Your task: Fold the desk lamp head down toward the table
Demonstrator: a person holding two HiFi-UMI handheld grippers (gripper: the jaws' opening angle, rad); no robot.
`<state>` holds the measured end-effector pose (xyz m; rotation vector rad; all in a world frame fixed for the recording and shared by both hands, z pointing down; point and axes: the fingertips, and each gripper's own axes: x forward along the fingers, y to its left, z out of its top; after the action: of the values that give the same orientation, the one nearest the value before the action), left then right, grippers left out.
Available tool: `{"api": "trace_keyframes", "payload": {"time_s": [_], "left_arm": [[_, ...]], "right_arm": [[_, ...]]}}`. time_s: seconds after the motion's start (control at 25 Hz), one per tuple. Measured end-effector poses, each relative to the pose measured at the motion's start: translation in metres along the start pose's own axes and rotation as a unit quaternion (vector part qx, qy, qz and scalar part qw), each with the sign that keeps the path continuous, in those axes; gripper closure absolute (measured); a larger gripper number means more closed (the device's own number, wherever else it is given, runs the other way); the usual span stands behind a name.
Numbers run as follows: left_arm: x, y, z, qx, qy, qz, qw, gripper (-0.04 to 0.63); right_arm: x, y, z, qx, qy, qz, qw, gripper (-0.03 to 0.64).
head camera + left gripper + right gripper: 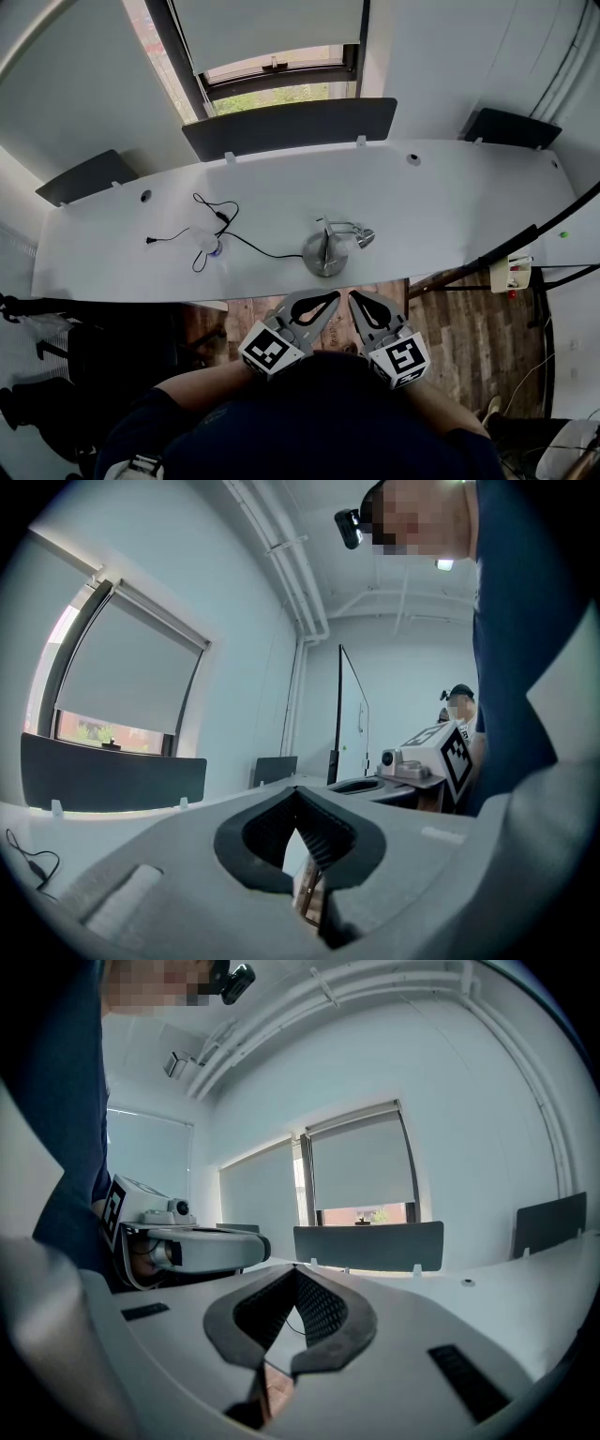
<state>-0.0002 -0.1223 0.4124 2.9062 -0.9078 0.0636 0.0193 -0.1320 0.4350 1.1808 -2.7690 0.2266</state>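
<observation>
The left hand-held gripper (pixel 332 300) and right hand-held gripper (pixel 356 300) are both pressed together and empty, apart from the lamp (pixel 325 253) near the counter (pixel 450 192) edge. The head (pixel 365 238) juts right of the stem. Whether it is already folded down, I cannot tell.

Even, cool daylight; fisheye bend in all three views.
Light enters by the window (pixel 272 80); the drawn blind (pixel 267 28) glows pale and the white table (pixel 450 206) reads evenly bright. The desk lamp (pixel 328 246) throws only a faint shadow. Both gripper views go black at the corners; their nearest foreground is soft.
</observation>
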Motion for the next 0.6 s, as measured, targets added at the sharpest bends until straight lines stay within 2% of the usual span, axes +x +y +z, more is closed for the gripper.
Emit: {"api": "trace_keyframes", "payload": {"time_s": [0.08, 0.24, 0.6], "left_arm": [[-0.0006, 0.0002, -0.0002, -0.006, -0.001, 0.002, 1.0000, 0.591], [-0.0007, -0.0004, 0.0014, 0.012, 0.002, 0.001, 0.9999, 0.591], [-0.0037, 0.0004, 0.0023, 0.004, -0.004, 0.007, 1.0000, 0.591]], "right_arm": [[0.0000, 0.0000, -0.0003, -0.002, -0.002, 0.001, 1.000, 0.607], [-0.0009, 0.0005, 0.0003, -0.001, -0.002, 0.002, 1.000, 0.607], [-0.0010, 0.0029, -0.0026, -0.003, -0.001, 0.002, 1.000, 0.607]]}}
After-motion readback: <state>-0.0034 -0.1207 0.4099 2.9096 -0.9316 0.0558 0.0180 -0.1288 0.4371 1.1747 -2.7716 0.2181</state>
